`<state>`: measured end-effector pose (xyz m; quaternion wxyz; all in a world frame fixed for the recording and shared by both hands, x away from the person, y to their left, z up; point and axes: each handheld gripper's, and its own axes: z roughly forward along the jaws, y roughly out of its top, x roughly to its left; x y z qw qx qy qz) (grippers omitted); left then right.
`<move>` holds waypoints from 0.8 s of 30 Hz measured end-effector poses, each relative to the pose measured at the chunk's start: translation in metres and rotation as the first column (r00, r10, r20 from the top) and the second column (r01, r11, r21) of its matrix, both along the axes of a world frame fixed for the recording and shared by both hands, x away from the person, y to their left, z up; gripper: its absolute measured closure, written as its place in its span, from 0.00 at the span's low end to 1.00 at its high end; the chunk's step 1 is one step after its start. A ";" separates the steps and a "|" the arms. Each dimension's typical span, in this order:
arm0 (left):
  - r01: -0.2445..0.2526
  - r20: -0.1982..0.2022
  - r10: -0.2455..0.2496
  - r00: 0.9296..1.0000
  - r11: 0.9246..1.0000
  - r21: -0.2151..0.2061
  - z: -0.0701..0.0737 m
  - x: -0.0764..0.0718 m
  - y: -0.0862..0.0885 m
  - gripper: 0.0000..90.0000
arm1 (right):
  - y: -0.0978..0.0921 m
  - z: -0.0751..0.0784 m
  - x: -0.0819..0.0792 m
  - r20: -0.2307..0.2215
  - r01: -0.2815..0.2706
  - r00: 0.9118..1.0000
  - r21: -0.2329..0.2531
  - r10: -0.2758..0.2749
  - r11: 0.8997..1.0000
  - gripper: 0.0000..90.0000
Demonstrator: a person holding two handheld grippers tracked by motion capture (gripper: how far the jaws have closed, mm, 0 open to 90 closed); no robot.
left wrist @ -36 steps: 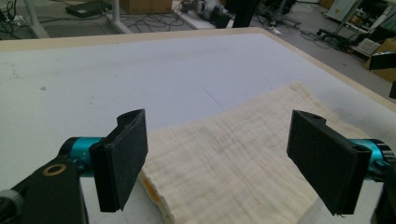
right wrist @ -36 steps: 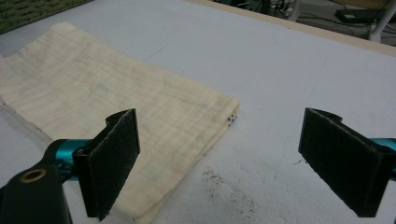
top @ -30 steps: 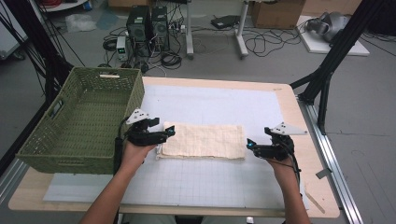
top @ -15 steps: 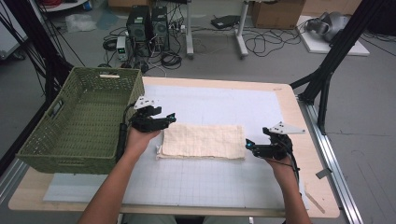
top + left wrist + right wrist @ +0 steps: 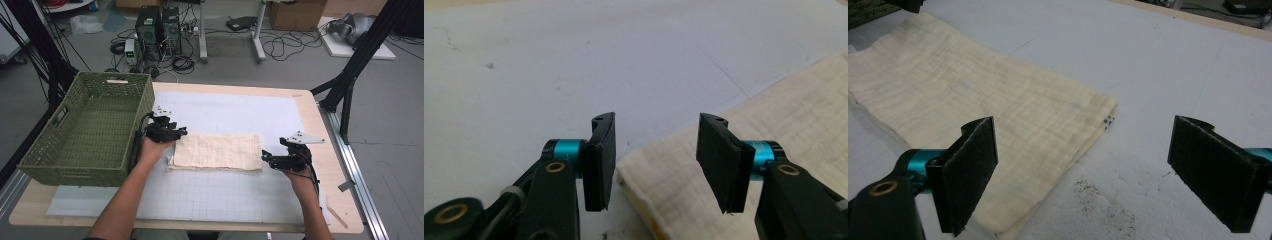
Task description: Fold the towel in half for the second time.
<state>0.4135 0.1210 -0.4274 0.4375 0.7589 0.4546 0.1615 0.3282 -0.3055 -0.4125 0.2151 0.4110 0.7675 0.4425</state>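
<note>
A folded cream cloth [image 5: 217, 150] lies flat on the white mat [image 5: 235, 112] at mid table. My left gripper [image 5: 179, 132] hovers at the cloth's far left corner, open, with the cloth's corner [image 5: 659, 185] under the gap between its jaws. At the cloth's right end, near its front corner, my right gripper [image 5: 264, 157] stands open. In the right gripper view the cloth [image 5: 973, 100] runs off to the upper left, one jaw over its edge and the other over bare mat. Neither gripper holds anything.
A green woven basket [image 5: 82, 127] stands empty on the table's left side, close to my left hand. The wooden table edge [image 5: 330, 145] runs along the right. Cables, computer towers and black frame legs sit on the floor beyond the table.
My left gripper has moved away from the cloth's near left edge to its far left corner. The right gripper has barely moved.
</note>
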 end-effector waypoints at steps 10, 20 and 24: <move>0.009 -0.063 -0.002 0.998 0.995 0.101 -0.017 0.006 -0.005 0.69 | 0.001 -0.003 0.001 -0.022 -0.001 1.000 -0.003 0.001 1.000 0.13; 0.024 -0.032 -0.021 0.999 0.995 0.097 -0.020 0.003 -0.005 0.92 | 0.004 -0.008 0.003 -0.045 -0.006 0.999 -0.020 0.005 1.000 0.13; 0.019 -0.009 -0.019 1.000 0.998 0.062 -0.024 0.001 -0.002 0.93 | 0.004 -0.010 0.005 -0.055 -0.007 0.998 -0.021 0.006 1.000 0.13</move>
